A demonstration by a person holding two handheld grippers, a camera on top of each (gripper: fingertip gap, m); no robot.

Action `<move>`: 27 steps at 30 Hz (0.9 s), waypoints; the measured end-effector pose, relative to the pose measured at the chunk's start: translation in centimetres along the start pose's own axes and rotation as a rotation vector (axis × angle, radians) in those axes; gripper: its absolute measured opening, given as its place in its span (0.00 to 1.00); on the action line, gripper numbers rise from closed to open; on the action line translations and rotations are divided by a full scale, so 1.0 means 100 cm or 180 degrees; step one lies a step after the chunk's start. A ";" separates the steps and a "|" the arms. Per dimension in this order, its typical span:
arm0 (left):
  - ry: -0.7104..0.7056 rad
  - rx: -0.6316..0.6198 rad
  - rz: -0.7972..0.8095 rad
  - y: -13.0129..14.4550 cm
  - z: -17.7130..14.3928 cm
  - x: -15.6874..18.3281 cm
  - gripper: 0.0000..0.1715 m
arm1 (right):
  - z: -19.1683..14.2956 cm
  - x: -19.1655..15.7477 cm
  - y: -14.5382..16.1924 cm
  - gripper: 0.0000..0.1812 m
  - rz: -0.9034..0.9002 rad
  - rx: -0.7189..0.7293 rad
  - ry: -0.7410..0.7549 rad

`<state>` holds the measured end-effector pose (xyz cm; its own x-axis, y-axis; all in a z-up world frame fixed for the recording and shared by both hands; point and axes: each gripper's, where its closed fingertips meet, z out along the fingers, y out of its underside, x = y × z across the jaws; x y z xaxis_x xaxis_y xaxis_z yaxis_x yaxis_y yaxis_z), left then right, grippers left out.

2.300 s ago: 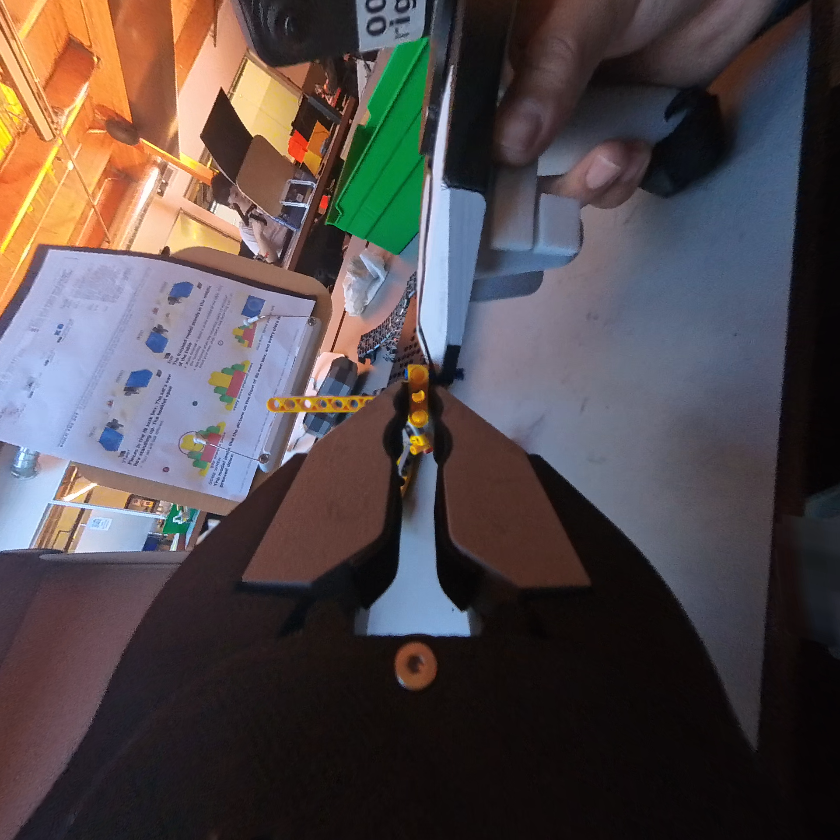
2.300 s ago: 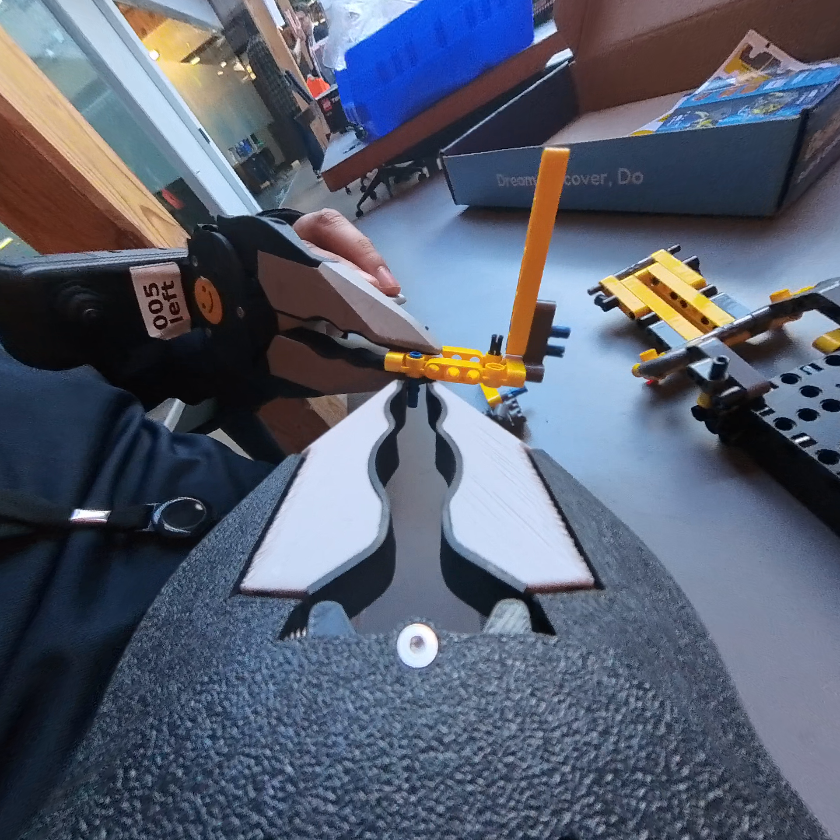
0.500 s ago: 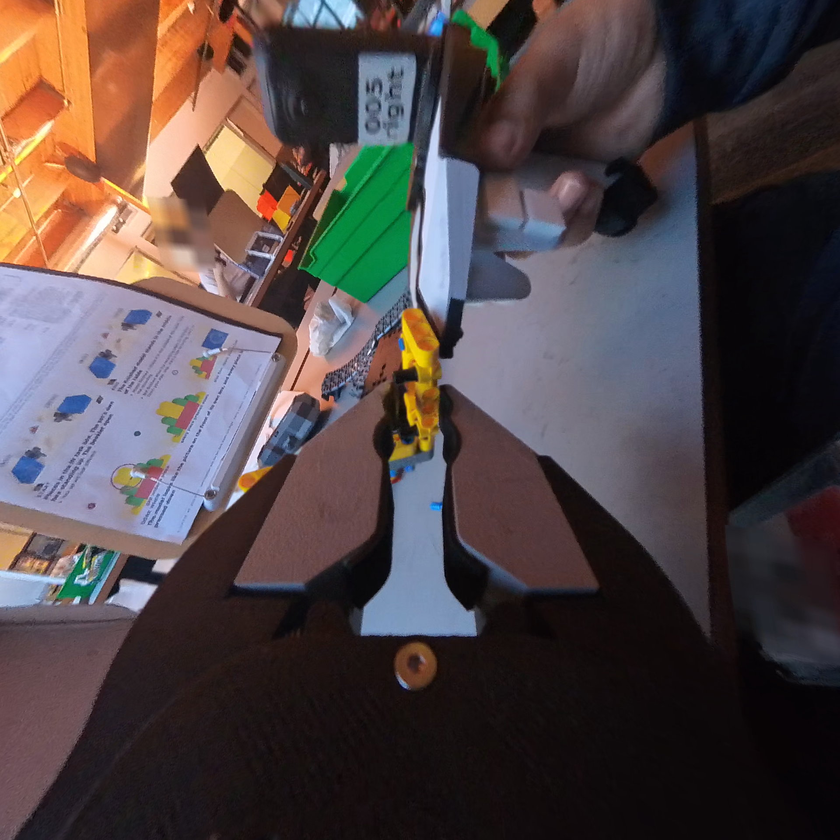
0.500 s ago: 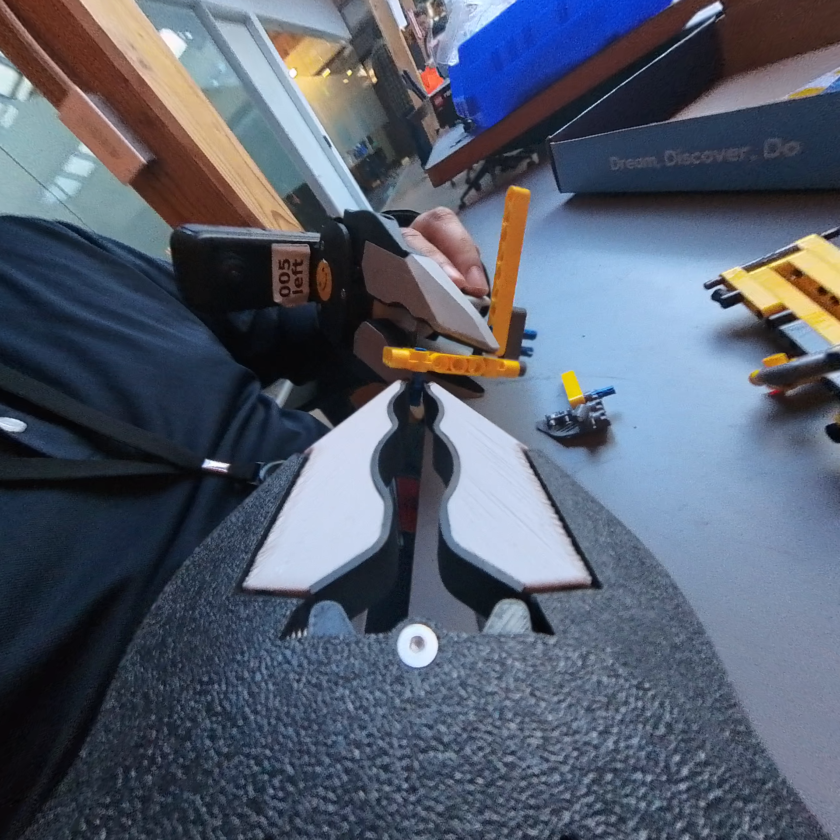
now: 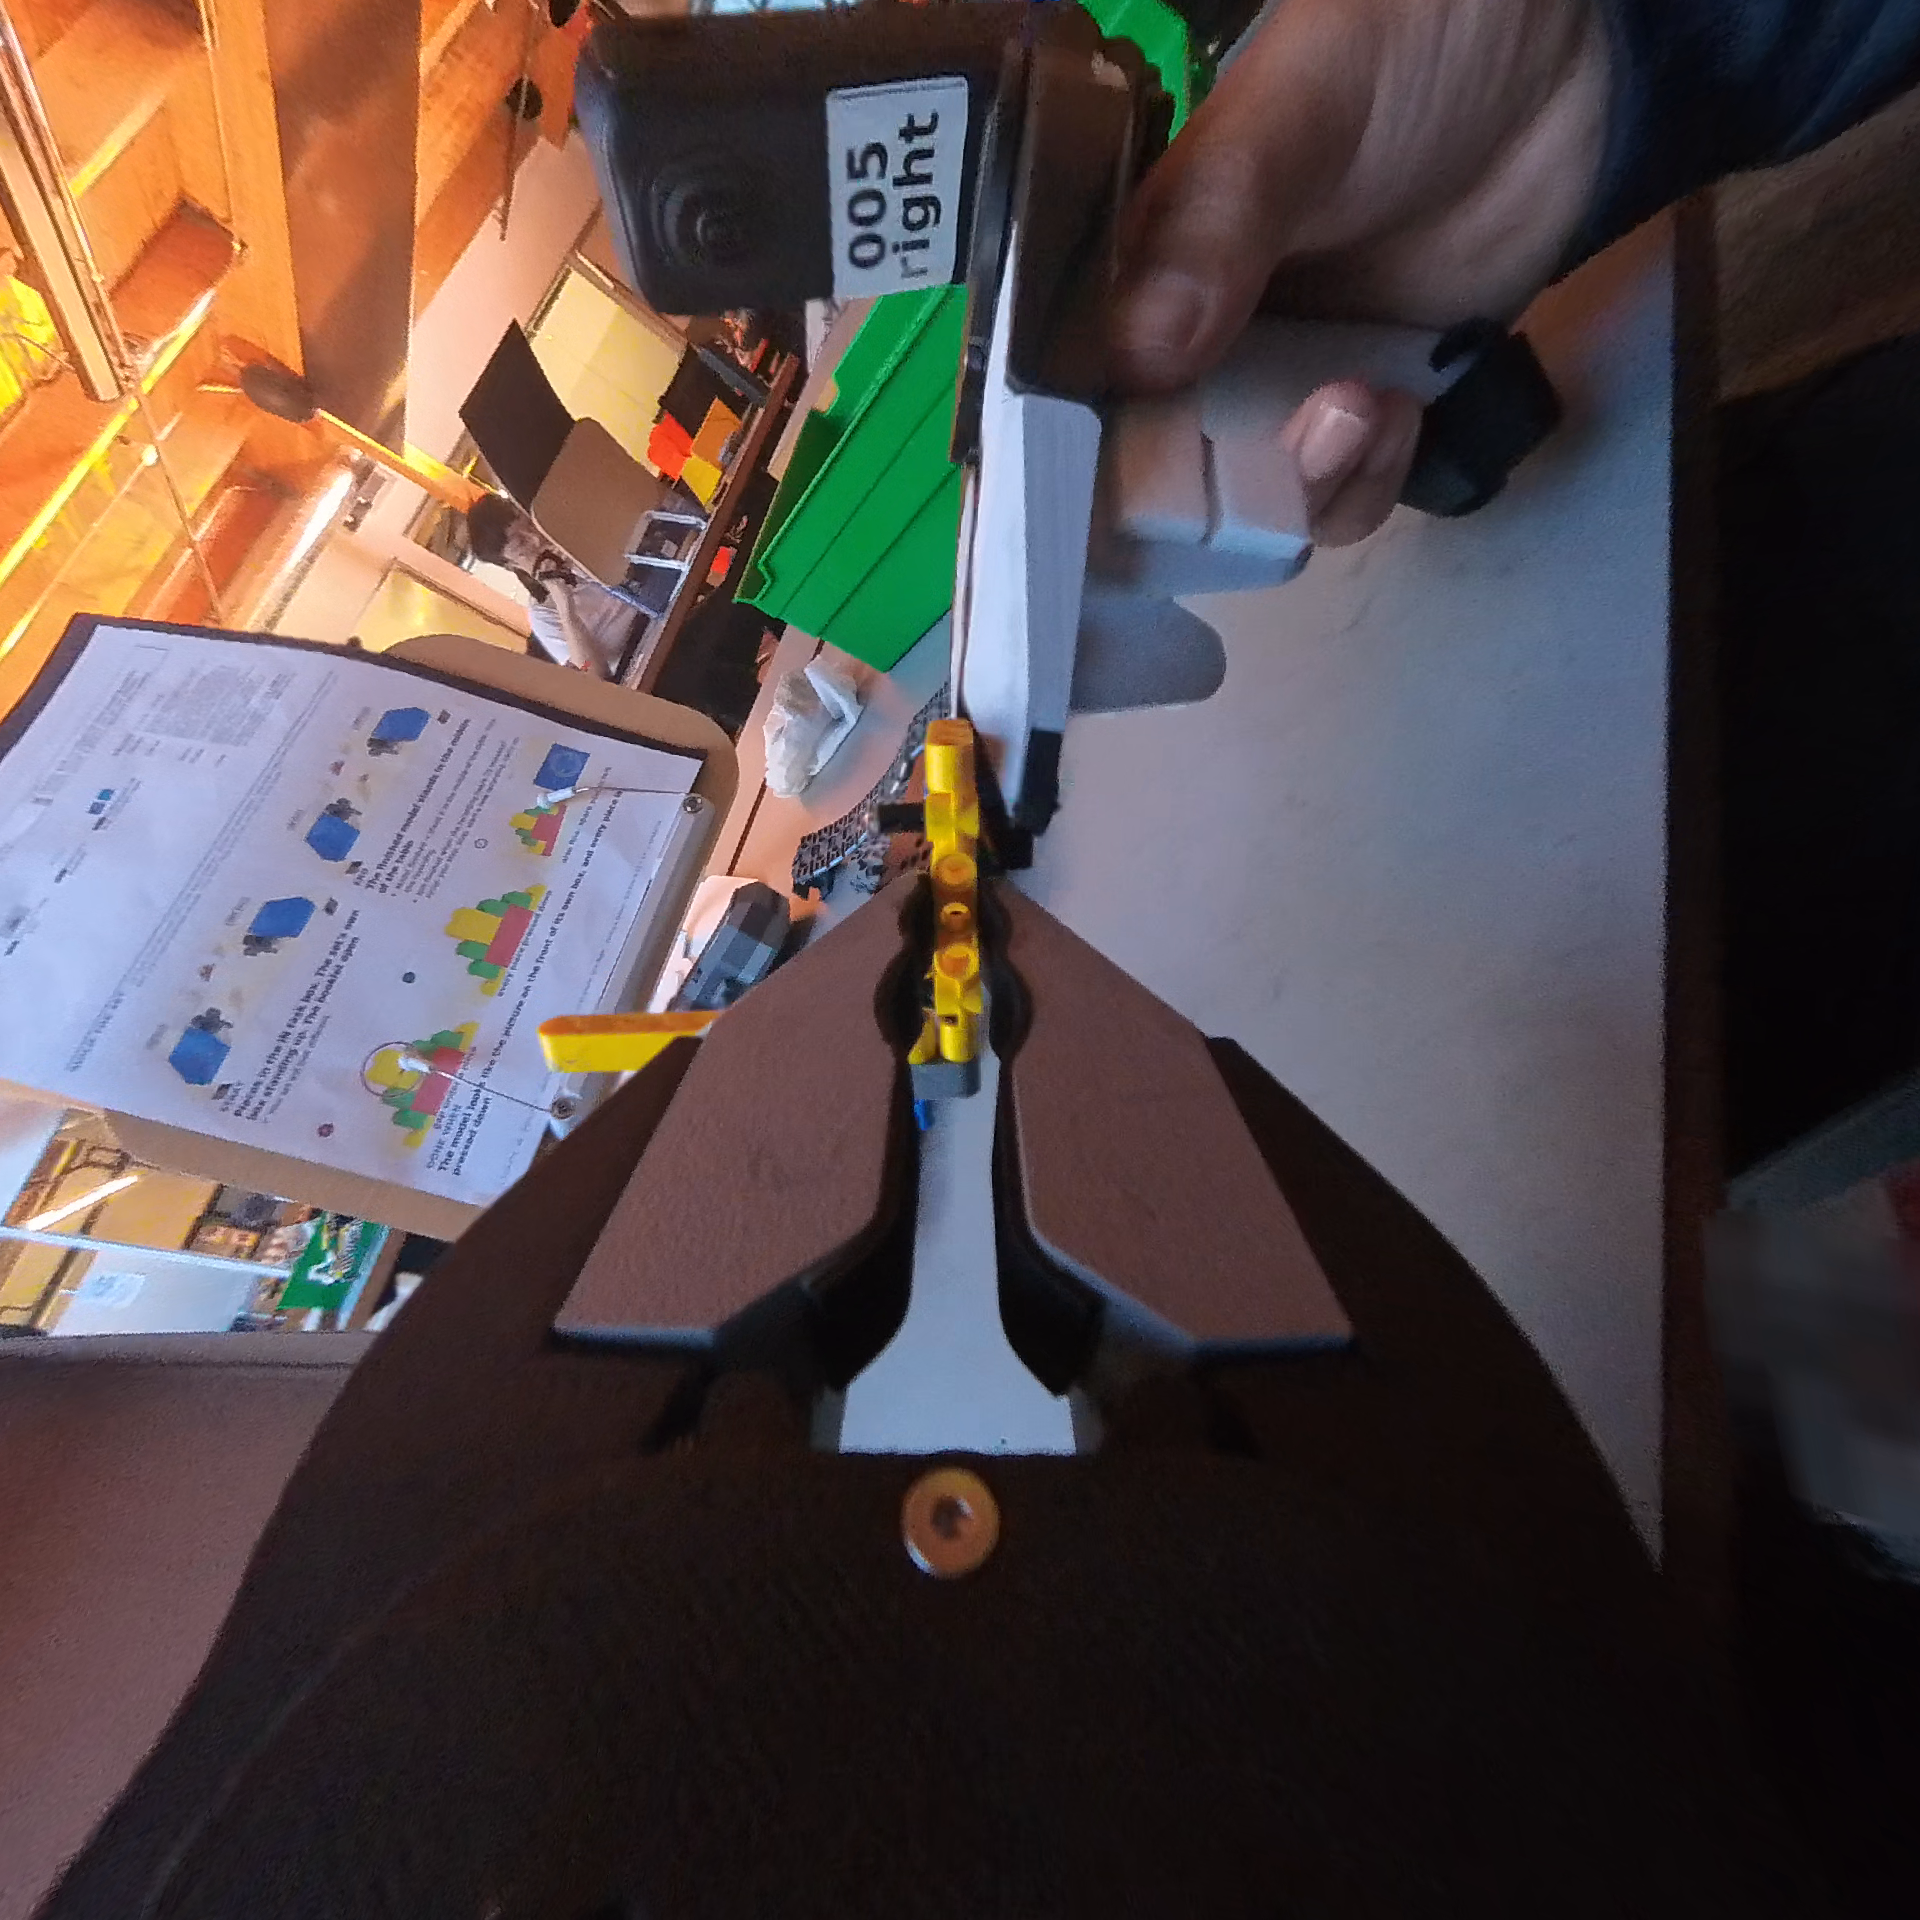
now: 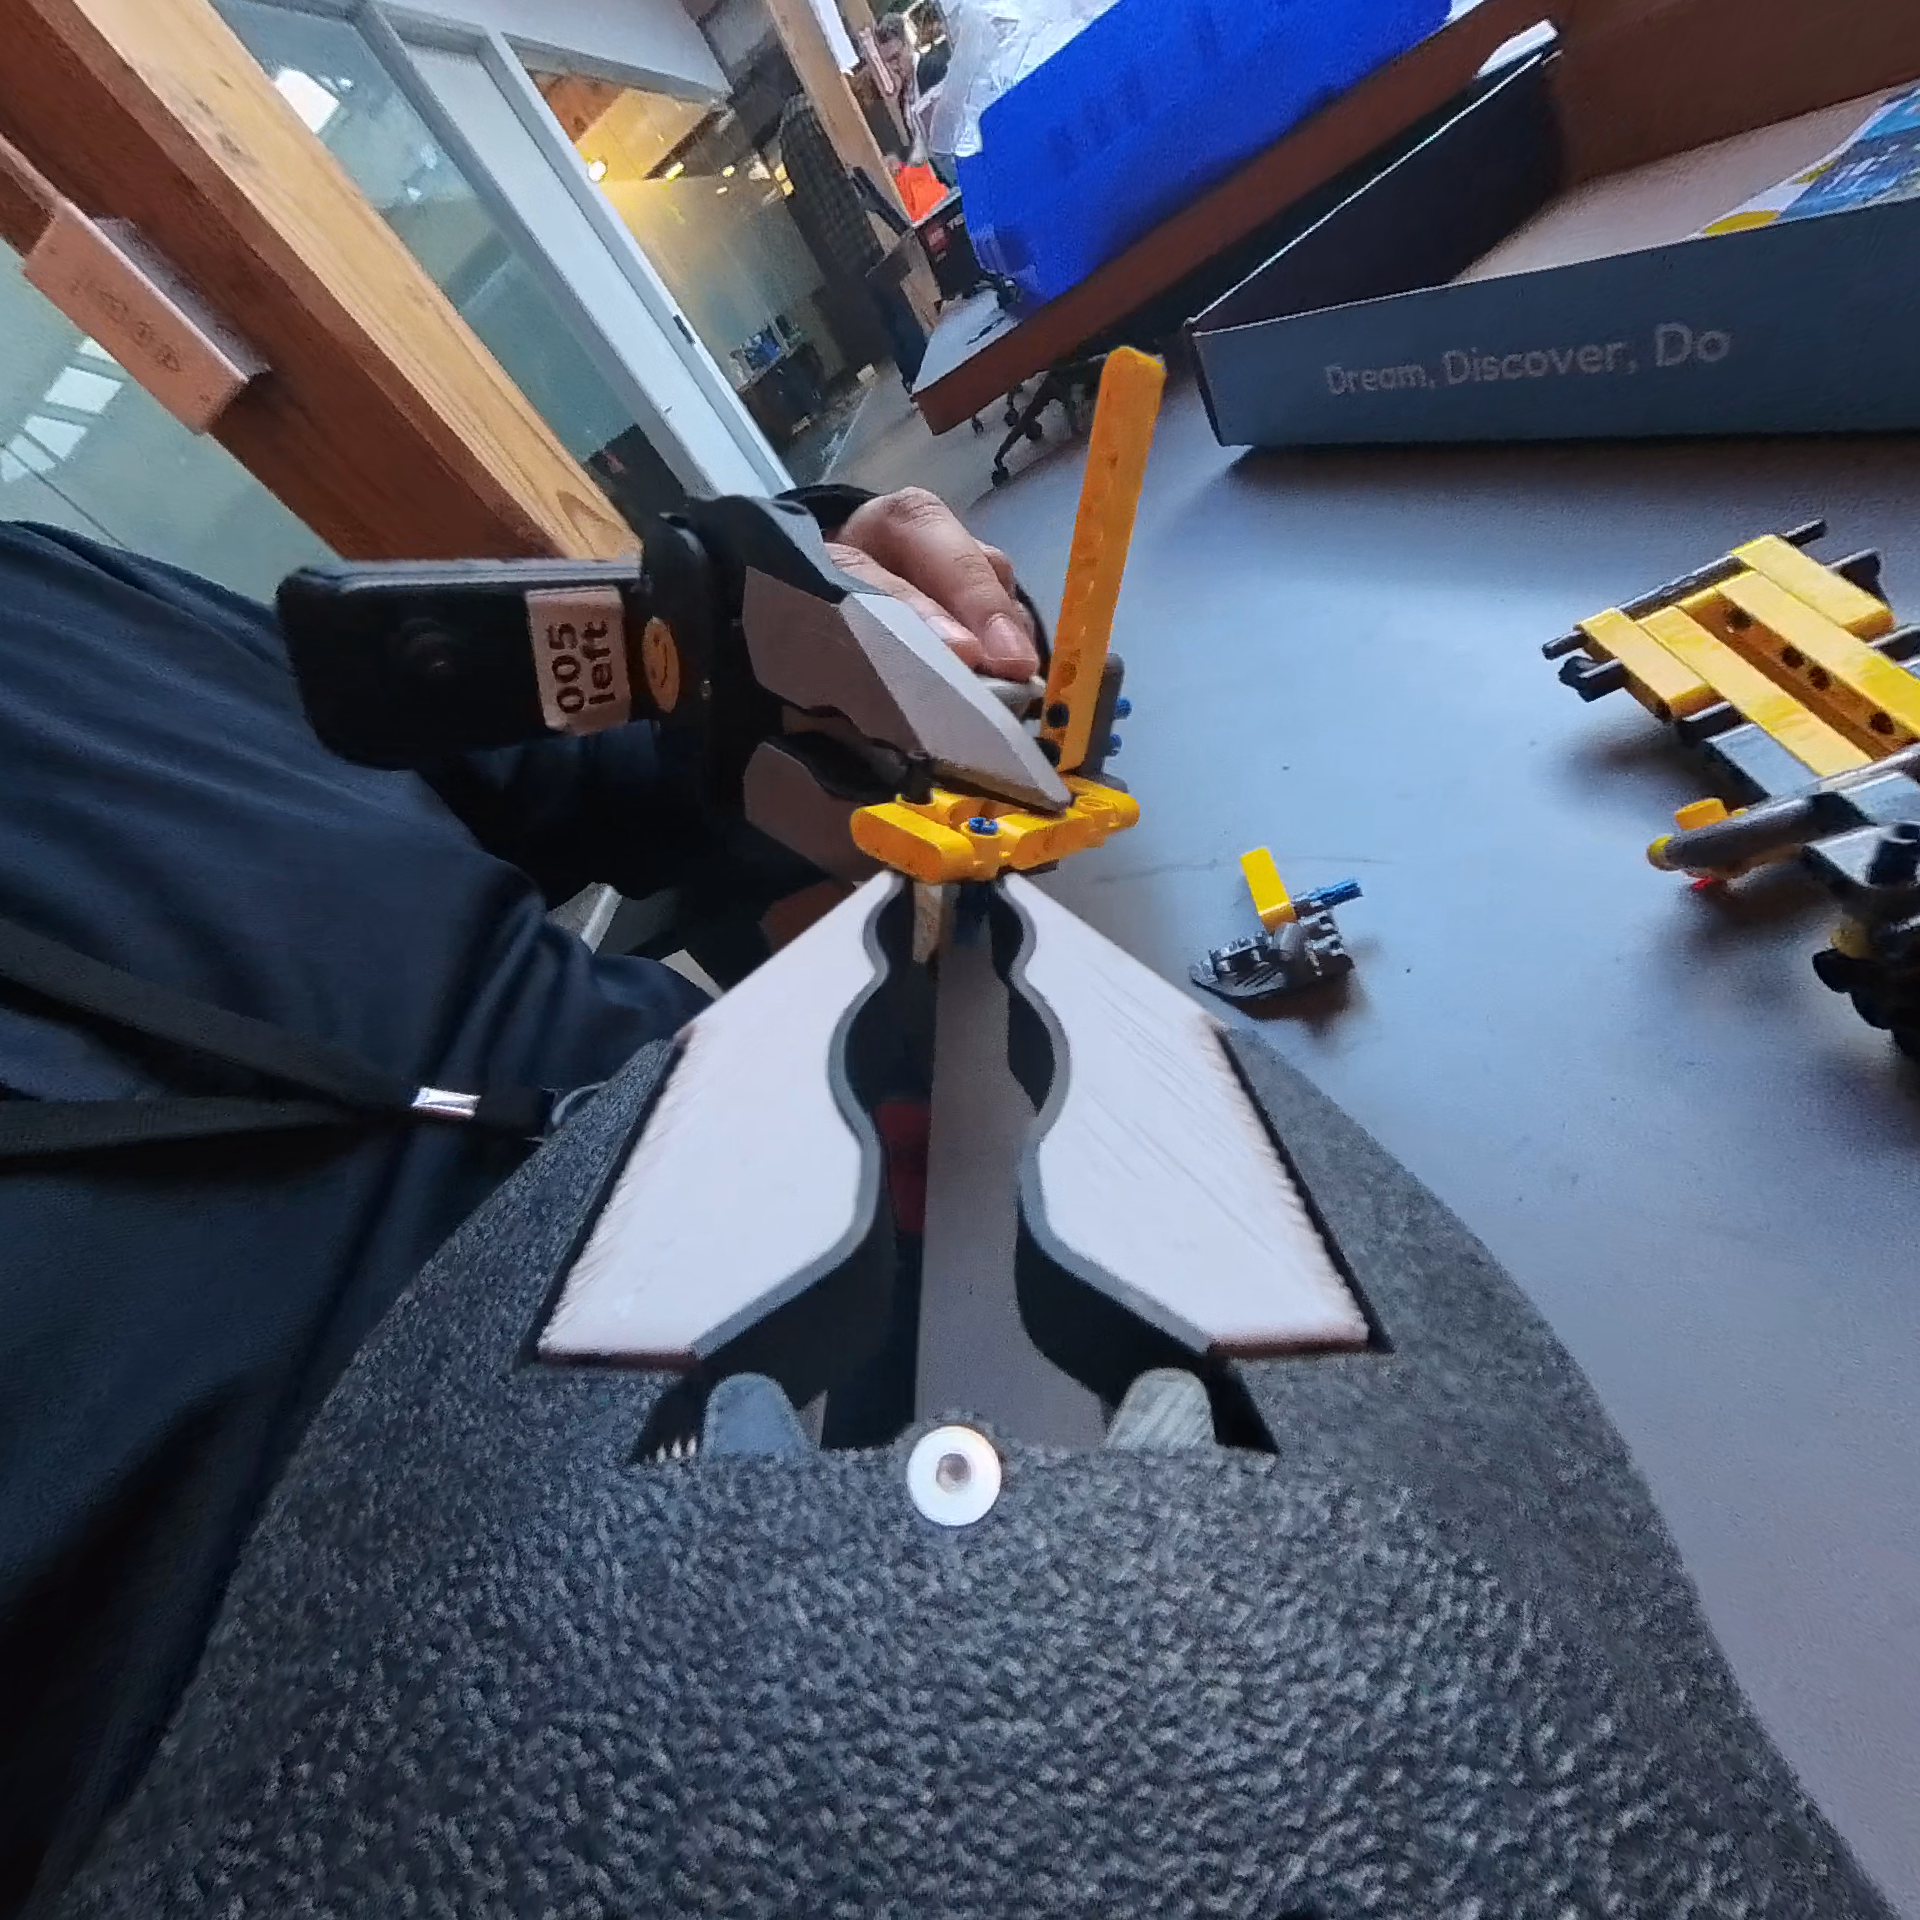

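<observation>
Your left tool is clamped on the short yellow beam of a small brick assembly, with a long yellow beam standing up from it. Your right tool has its tips nearly together, just under that short beam; whether it grips something I cannot tell. A small grey piece lies near on the counter.

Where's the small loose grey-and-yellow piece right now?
Right wrist view: the small grey-and-yellow piece lies alone on the dark table, right of the right gripper.
</observation>
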<state>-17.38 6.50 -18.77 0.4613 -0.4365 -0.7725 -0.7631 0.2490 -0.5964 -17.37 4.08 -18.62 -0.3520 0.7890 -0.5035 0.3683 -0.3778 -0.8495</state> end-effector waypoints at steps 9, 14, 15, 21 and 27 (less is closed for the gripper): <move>0.0059 -0.0118 -0.0048 0.009 0.006 0.006 0.08 | 0.003 -0.003 0.004 0.01 -0.0108 -0.0078 0.0007; -0.0022 -0.0139 0.0263 0.008 0.007 0.009 0.04 | 0.006 -0.005 0.010 0.01 -0.0131 -0.0164 -0.0039; -0.0024 -0.0112 0.0302 0.007 0.006 0.011 0.04 | 0.007 -0.007 0.012 0.01 -0.0130 -0.0188 -0.0096; -0.0078 0.0043 0.0488 0.000 0.003 0.015 0.05 | 0.010 -0.016 0.017 0.01 -0.0101 -0.0274 -0.0290; -0.0059 -0.0276 0.0381 0.016 0.010 0.014 0.04 | 0.007 0.003 0.019 0.01 -0.0256 -0.0376 0.0151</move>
<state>-17.52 7.15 -21.00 0.3723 -0.3920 -0.8413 -0.8490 0.2225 -0.4793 -17.37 3.29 -20.55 -0.3444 0.8375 -0.4242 0.4401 -0.2551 -0.8610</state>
